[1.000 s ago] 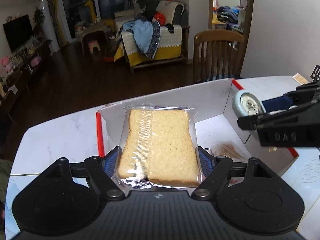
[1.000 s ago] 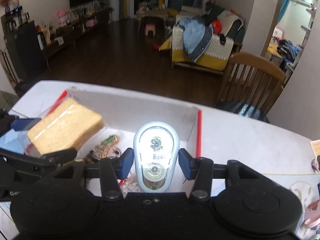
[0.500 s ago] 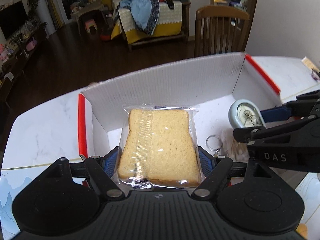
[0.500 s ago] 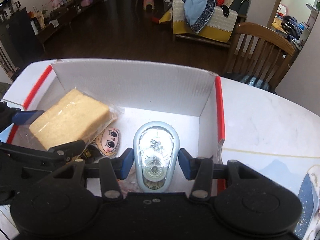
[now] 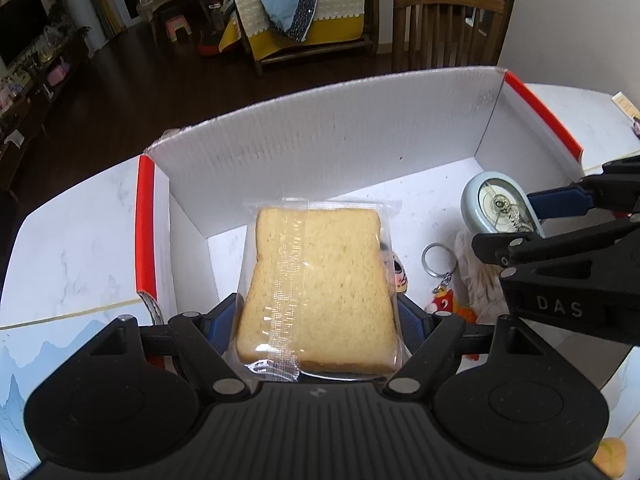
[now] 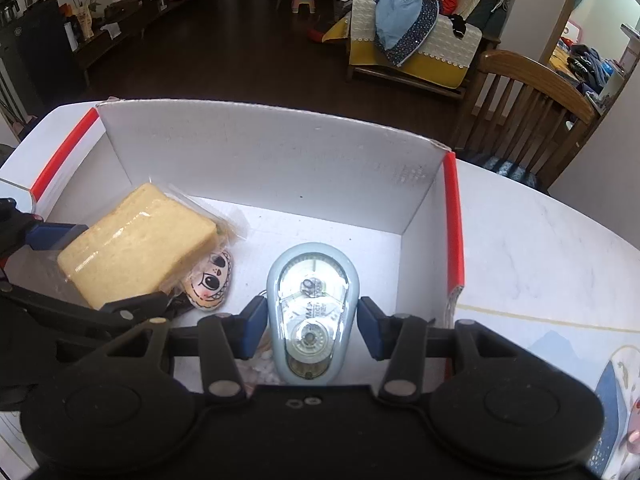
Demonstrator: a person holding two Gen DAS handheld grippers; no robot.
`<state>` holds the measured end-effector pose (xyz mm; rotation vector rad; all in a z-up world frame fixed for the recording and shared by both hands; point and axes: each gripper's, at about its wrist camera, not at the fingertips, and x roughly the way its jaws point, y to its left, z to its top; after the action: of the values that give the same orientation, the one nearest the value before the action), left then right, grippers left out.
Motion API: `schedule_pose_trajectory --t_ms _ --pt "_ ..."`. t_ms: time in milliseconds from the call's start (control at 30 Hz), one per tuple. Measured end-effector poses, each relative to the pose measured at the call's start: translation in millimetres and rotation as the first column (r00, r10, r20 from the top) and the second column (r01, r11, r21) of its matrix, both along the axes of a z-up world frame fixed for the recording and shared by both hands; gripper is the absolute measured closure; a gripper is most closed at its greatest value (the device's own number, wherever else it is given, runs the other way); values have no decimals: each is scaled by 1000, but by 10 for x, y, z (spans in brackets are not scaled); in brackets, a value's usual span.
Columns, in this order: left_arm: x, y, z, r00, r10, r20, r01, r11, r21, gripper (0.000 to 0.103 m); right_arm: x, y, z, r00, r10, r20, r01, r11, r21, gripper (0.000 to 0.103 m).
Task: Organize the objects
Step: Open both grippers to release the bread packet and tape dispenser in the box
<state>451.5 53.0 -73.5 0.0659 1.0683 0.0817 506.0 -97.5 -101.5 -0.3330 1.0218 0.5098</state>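
My left gripper [image 5: 318, 320] is shut on a wrapped slice of bread [image 5: 320, 284] and holds it inside the white box with red edges [image 5: 320, 140], at its left side. The bread also shows in the right wrist view [image 6: 136, 248]. My right gripper [image 6: 312, 324] holds a pale blue correction tape dispenser [image 6: 312, 312] low inside the box [image 6: 280, 160], right of the bread; the blue pads stand slightly off its sides. The dispenser also shows in the left wrist view [image 5: 496, 208].
On the box floor lie a key ring with a red charm [image 5: 440, 276], a cartoon-face charm [image 6: 212, 280] and a crumpled plastic bag [image 5: 480, 280]. The box stands on a white marble table [image 6: 540, 260]. A wooden chair [image 6: 532, 108] stands behind it.
Both grippers have moved forward and down into the box with their objects. The right pads now show a small gap to the dispenser.
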Motion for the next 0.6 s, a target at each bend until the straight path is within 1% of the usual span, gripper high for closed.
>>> schedule_pose_trajectory --t_ms 100,167,233,300,467,600 --pt "-8 -22 -15 1000 -15 -3 15 1000 23 24 12 16 -10 1000 1 -9 -1 1000 1 54" --pt "-11 -25 -14 1000 -17 -3 17 1000 23 24 34 18 -17 1000 1 -10 -1 1000 2 53" --pt "-19 -19 -7 1000 -16 4 16 1000 13 24 44 11 -9 1000 -3 -14 3 1000 10 50" --pt "-28 -13 -2 1000 -17 10 17 1000 6 24 42 11 14 1000 -2 -15 2 1000 13 42" --pt "-66 -1 51 999 -8 34 8 1000 -20 24 23 -20 98 1000 -4 4 4 1000 18 40" --pt "-104 1 114 998 1 56 2 999 -47 24 0 -68 189 1000 -13 10 13 999 41 40"
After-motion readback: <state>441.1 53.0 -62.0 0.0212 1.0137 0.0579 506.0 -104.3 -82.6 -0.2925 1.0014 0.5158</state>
